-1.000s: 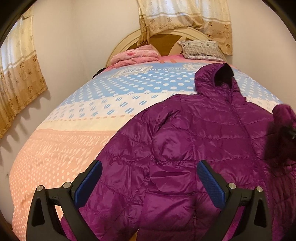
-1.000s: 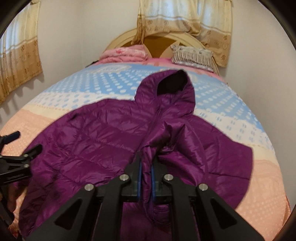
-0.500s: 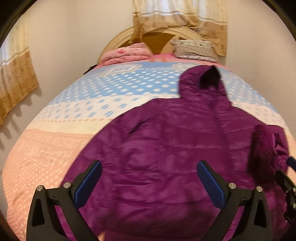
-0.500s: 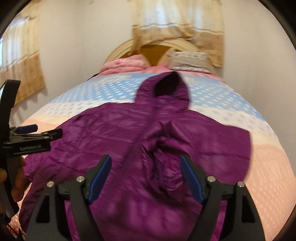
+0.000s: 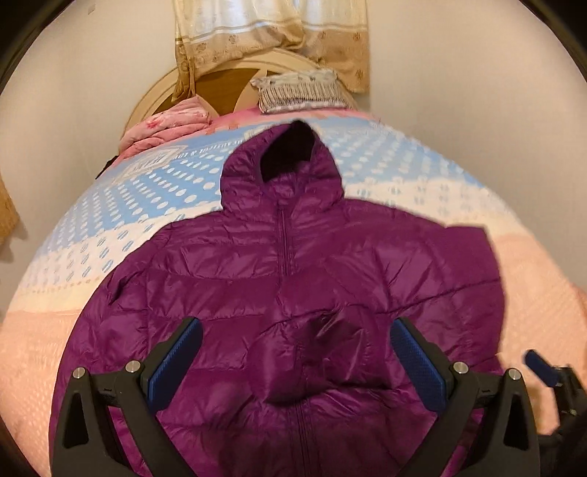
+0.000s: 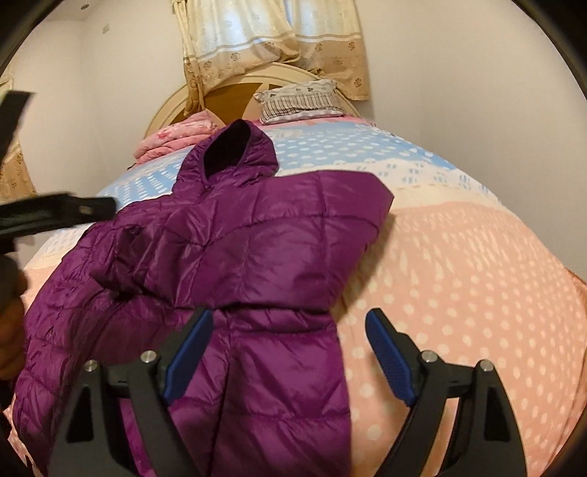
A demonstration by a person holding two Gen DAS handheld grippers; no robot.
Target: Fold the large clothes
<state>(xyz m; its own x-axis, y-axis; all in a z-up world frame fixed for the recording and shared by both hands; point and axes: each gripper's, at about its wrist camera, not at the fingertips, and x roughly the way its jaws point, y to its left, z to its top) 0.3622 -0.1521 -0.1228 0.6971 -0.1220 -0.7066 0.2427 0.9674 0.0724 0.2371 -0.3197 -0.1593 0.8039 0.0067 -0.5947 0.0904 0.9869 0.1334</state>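
A purple hooded puffer jacket point(image 5: 227, 279) lies front up on the bed, zip closed, hood toward the headboard. One sleeve is folded across its chest, the cuff point(image 5: 330, 330) resting near the zip. My left gripper point(image 5: 296, 326) hovers open over the jacket's middle, with nothing between its pads. My right gripper point(image 6: 290, 319) is over the jacket's right side and lower hem; its jaws are opening and the pads press on nothing. The jacket point(image 6: 238, 257) lies partly beneath its left finger. Each gripper shows at the edge of the other's view.
The bed sheet point(image 5: 532, 293) is pink near me and blue with white dots farther off. A folded pink blanket point(image 5: 165, 126) and a striped pillow point(image 5: 299, 90) lie by the headboard point(image 5: 220, 84). Curtains point(image 5: 271, 29) hang behind; walls close in on both sides.
My right gripper let go of the sleeve, which now lies across the jacket's front, and shifted toward the jacket's right side. My left gripper swung right, over the jacket's middle.
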